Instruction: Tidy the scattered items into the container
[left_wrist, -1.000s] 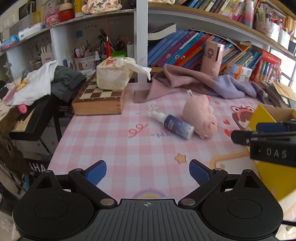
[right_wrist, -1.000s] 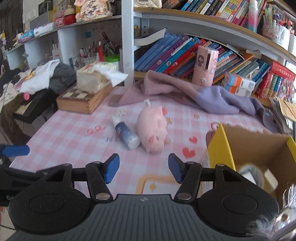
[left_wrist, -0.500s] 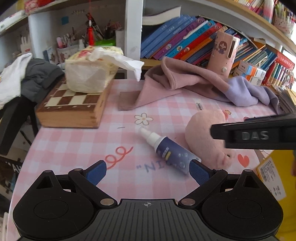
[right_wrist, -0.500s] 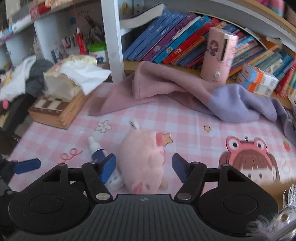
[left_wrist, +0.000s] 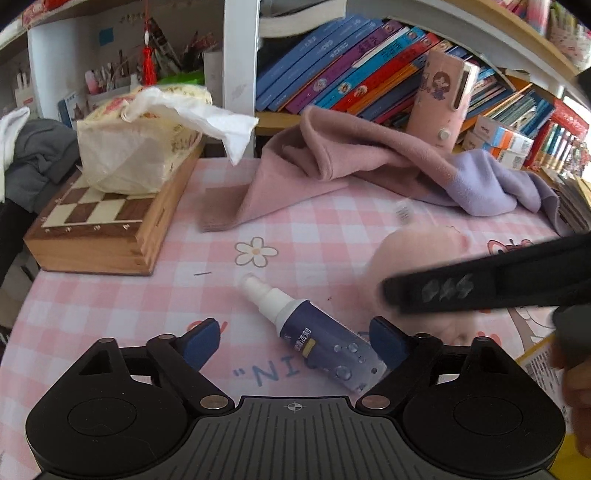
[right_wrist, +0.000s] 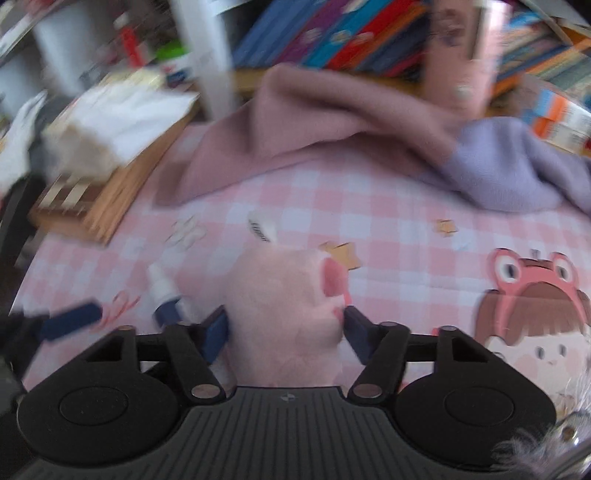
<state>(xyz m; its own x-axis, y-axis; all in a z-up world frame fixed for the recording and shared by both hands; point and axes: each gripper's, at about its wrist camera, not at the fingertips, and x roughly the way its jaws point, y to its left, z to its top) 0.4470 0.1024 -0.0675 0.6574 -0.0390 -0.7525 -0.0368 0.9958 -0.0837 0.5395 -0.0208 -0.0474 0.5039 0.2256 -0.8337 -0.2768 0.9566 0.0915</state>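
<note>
Cluttered study corner: bookshelves behind, and a counter (left_wrist: 122, 306) under a pink checked cloth, with a chessboard box (left_wrist: 99, 225), a tissue pack (left_wrist: 140, 147) on top of it and a pink-and-lilac garment (left_wrist: 369, 166) heaped at the back.

Task items: a plush pig (right_wrist: 284, 306) and a spray bottle (left_wrist: 314, 332) lie side by side near the counter's middle. A yellow edge at the lower right of the left view is probably the container; too little shows to confirm.

Handling, as judged: the pig is soft, light and compressible, unlikely to slip; take it across the body. The bottle is rigid, smooth and round, liable to roll or squirt out of the pads; take it square across the dark barrel, not the white nozzle.

Right tongs (right_wrist: 286, 328): spread wide, pads flanking the pig's body, at or just short of the plush; no squeeze evident. The view is motion-blurred.

Left tongs (left_wrist: 295, 339): wide open, holding nothing, bottle lying aslant between the pads, its base close to the right pad; contact cannot be confirmed
</note>
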